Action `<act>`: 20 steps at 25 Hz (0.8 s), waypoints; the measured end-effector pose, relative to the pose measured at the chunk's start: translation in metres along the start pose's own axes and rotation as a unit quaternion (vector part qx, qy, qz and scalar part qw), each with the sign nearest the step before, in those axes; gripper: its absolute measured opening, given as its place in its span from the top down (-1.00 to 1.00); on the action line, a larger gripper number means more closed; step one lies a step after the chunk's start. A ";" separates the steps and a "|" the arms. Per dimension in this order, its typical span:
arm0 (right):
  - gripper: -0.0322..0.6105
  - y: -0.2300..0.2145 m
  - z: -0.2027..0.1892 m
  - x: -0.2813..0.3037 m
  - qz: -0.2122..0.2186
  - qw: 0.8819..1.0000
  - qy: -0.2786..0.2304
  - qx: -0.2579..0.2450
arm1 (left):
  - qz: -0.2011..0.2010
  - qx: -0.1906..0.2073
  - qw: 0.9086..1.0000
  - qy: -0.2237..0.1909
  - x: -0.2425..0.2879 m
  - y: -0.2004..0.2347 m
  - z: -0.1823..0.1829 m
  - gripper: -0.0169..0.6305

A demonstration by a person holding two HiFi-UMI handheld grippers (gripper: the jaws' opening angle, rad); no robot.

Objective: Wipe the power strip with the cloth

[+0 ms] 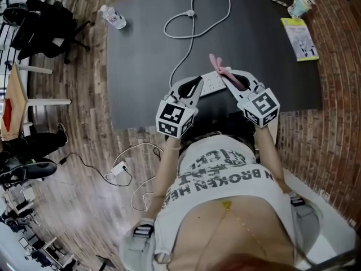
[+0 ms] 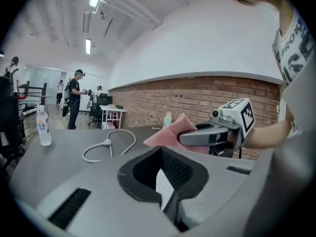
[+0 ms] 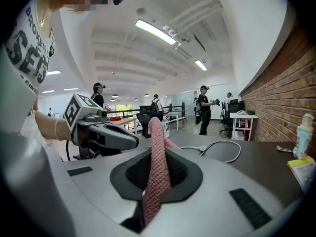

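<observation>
- The white power strip (image 1: 211, 83) shows between the two pairs of jaws in the head view, just beside the left pair and over the near part of the dark bench (image 1: 141, 72). I cannot tell whether it rests on the bench.
- The pink cloth (image 3: 157, 172) is pinched in the jaws of the right gripper (image 1: 236, 83), and its free end stands up past their tips.
- The left gripper (image 2: 165, 179) has its jaws clenched together. A white sliver shows in the gap between them, and I cannot tell whether they pinch it.
- The white cable (image 1: 194, 13) runs out from by the left jaws and loops across the bench beyond both pairs.
- A clear bottle (image 1: 114, 17) stands far beyond the left jaws, off to their left.
- A yellow-green packet (image 1: 300, 38) and a small cup (image 1: 302, 5) sit well beyond the right jaws, to their right.
</observation>
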State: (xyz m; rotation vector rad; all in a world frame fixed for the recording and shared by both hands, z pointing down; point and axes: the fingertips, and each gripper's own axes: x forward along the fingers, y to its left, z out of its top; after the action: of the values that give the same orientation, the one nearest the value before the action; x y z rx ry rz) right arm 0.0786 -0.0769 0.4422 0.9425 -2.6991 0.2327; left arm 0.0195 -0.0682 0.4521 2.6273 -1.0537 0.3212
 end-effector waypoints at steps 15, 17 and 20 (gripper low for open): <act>0.85 0.030 0.083 -0.012 0.023 0.996 -0.088 -0.016 | -0.003 0.028 0.996 -0.088 -0.035 -0.027 0.086 0.92; 0.85 0.033 0.085 -0.012 0.024 0.996 -0.089 -0.019 | -0.002 0.034 0.996 -0.088 -0.037 -0.028 0.088 0.92; 0.85 0.035 0.088 -0.014 0.027 0.995 -0.093 -0.016 | -0.002 0.034 0.995 -0.092 -0.037 -0.030 0.091 0.92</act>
State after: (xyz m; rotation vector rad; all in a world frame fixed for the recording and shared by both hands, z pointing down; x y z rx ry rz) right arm 0.0494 -0.0624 0.3519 0.9239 -2.8922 0.1168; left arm 0.0227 -0.0555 0.3504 2.7628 -1.1115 0.1174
